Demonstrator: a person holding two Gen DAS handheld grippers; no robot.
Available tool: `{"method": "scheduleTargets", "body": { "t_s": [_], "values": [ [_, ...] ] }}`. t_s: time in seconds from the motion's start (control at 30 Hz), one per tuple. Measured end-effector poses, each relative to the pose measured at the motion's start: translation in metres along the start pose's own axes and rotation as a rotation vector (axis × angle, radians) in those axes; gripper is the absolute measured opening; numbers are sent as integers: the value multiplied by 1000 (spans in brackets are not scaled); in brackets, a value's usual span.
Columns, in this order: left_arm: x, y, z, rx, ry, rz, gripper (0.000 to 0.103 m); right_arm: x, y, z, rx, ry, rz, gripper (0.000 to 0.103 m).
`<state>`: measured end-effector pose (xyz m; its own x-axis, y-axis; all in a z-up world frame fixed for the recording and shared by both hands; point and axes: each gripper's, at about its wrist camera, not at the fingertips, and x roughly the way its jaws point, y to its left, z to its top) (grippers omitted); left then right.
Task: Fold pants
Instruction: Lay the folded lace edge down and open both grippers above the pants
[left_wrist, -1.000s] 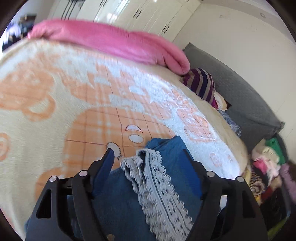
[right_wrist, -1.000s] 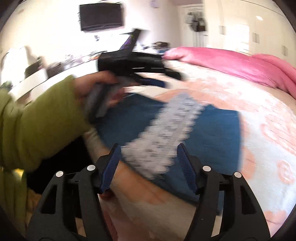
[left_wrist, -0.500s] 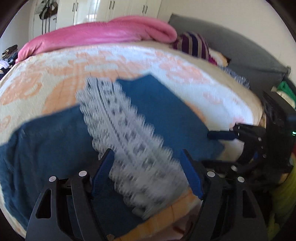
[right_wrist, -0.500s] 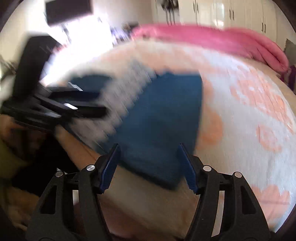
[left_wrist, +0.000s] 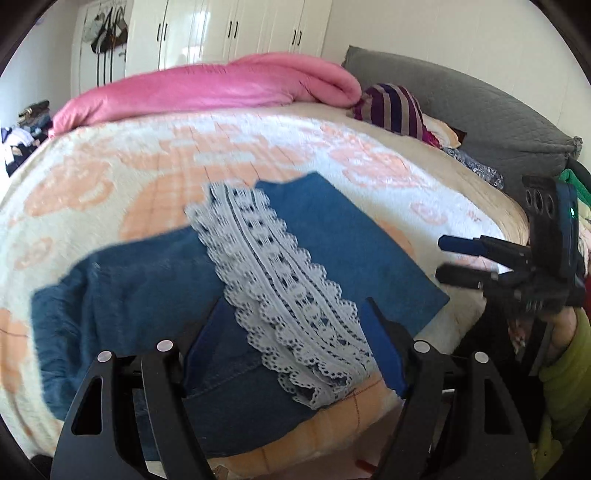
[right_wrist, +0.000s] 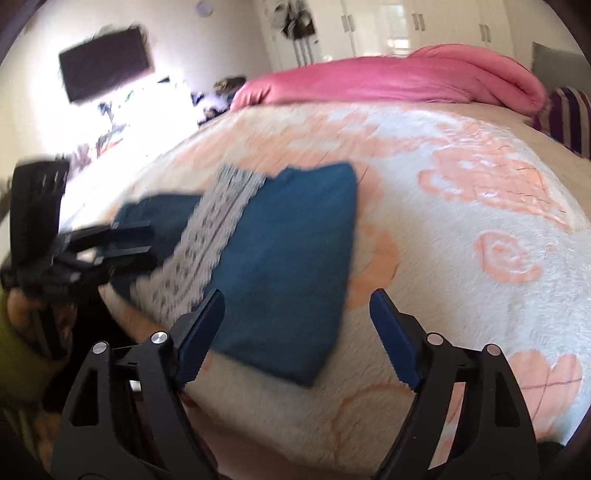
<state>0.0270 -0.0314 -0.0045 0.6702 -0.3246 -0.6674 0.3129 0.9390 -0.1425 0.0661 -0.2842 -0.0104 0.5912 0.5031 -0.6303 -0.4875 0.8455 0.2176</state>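
Blue denim pants (left_wrist: 140, 295) with a white lace strip (left_wrist: 280, 280) lie folded on the bed near its front edge; they also show in the right wrist view (right_wrist: 291, 254). My left gripper (left_wrist: 291, 332) is open and empty, hovering just above the pants' near end. My right gripper (right_wrist: 297, 317) is open and empty, just off the pants' near corner. Each gripper shows in the other's view: the right gripper (left_wrist: 454, 258) at the right, the left gripper (right_wrist: 129, 240) at the left.
The bed has a cream and orange blanket (left_wrist: 110, 173). A pink duvet (left_wrist: 221, 85) lies along the far side, a striped cushion (left_wrist: 391, 107) and grey headboard (left_wrist: 480, 114) at right. A clothes pile (left_wrist: 576, 199) sits beyond the bed's right edge. White wardrobes (left_wrist: 229, 29) stand behind.
Both grippers have pulled back from the pants toward the bed's front edge. The pants now lie flat on the blanket, let go.
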Motion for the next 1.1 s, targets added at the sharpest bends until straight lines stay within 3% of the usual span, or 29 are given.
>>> {"method": "scheduleTargets", "body": {
  "t_s": [0.03, 0.33, 0.63, 0.8, 0.93, 0.97, 1.03, 1.1],
  "values": [
    [-2, -2, 1, 7, -9, 7, 80, 0, 0, 4, -14, 1, -14, 77],
    [13, -38, 11, 79, 4, -35, 85, 34, 15, 63, -183, 20, -28, 82],
    [49, -44, -4, 115, 111, -12, 85, 104, 26, 107, -185, 140, 78, 83],
    [51, -39, -9, 121, 117, -3, 87, 143, 16, 114, -146, 237, 83, 83],
    [52, -40, -12, 132, 118, 6, 87, 165, -1, 102, -202, 294, -98, 83],
    [52, -40, -12, 132, 118, 5, 87, 169, -8, 98, -185, 300, -103, 85],
    [52, -38, -12, 126, 119, -1, 87, 168, -27, 93, -70, 278, -20, 86],
    [52, -38, -13, 125, 119, -2, 88, 165, -26, 94, -83, 269, -15, 86]
  ]
}}
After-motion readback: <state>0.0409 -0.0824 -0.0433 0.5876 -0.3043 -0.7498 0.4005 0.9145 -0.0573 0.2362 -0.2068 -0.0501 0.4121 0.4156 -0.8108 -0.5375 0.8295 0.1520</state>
